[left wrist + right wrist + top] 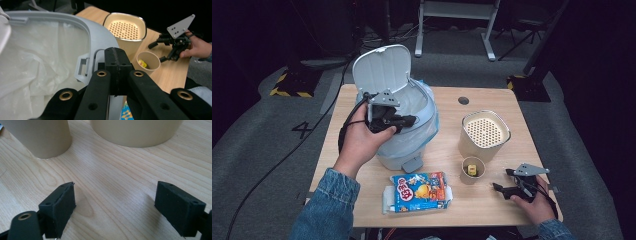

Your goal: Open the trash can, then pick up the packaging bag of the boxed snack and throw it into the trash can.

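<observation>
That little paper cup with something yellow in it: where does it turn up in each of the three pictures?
High view: the cup stands right of centre, just below the big beige container.
Left gripper view: right of centre, beyond the shut tongs.
Right gripper view: top left corner, its base on the table.
Shared landmark: the beige container beside it.

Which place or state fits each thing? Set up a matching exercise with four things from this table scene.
Things:
1. bin lid
2. snack box
3. left tongs
4. right tongs

Places or states:
A. open, low over the table
B. lying flat at the near edge
C. raised
D. shut, at the bin's rim

Pairs: 1-C, 2-B, 3-D, 4-A
</observation>
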`<state>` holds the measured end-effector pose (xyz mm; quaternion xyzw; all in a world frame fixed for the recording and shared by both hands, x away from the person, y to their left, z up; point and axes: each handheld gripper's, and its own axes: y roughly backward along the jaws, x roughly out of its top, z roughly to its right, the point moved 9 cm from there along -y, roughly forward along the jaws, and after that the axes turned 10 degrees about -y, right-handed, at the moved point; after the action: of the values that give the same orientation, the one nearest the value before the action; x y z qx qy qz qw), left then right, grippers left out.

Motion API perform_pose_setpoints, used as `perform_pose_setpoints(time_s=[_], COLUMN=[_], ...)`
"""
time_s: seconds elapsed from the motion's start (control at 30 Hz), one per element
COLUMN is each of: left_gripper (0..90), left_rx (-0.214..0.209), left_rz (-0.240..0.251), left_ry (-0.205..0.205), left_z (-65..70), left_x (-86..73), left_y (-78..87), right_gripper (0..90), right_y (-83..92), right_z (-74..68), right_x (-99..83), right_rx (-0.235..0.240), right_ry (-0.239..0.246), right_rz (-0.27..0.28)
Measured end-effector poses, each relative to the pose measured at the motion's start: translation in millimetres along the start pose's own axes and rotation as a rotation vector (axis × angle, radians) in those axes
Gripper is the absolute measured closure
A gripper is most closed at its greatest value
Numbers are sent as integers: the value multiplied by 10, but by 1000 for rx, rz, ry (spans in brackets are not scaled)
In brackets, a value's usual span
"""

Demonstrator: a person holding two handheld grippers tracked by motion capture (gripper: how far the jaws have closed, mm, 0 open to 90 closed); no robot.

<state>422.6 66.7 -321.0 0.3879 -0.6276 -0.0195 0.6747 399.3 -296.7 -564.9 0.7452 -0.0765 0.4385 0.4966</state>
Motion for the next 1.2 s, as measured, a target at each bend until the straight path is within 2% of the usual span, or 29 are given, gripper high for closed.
perform_pose_setpoints(time_s=[0.07,0.17,0.27,0.33,0.47,0.57,0.67,0.73,0.83,0.97,1.03,1.2], left_gripper=[744,653,567,523,481,459,444,441,448,444,432,396], left_rx=[11,-3,16,9,13,33,34,54,78,66,71,121], left_rz=[32,77,74,76,74,76,77,58,27,42,46,3], left_ry=[5,-3,-28,-37,-55,-50,-35,-32,-19,2,14,51], left_z=[-5,35,66,100,134,145,165,157,157,173,159,95], left_x=[11,13,-51,-104,-216,-306,-430,-540,-723,-916,-1016,-1330], left_y=[32,115,223,307,489,600,680,717,736,737,719,628], right_gripper=[164,165,165,165,174,184,208,237,319,359,383,403], right_y=[0,0,0,0,6,9,8,12,40,94,131,198], right_z=[0,0,0,0,-2,-5,0,6,0,-28,-76,-208], right_x=[0,0,0,1,-2,-3,5,6,3,25,40,67], right_rx=[0,0,0,0,0,0,-3,-8,-5,-7,10,55], right_ry=[0,0,0,-1,-3,-1,-6,-10,-7,-7,-10,8], right_rz=[0,0,0,-1,1,1,8,10,7,-13,-17,-34])
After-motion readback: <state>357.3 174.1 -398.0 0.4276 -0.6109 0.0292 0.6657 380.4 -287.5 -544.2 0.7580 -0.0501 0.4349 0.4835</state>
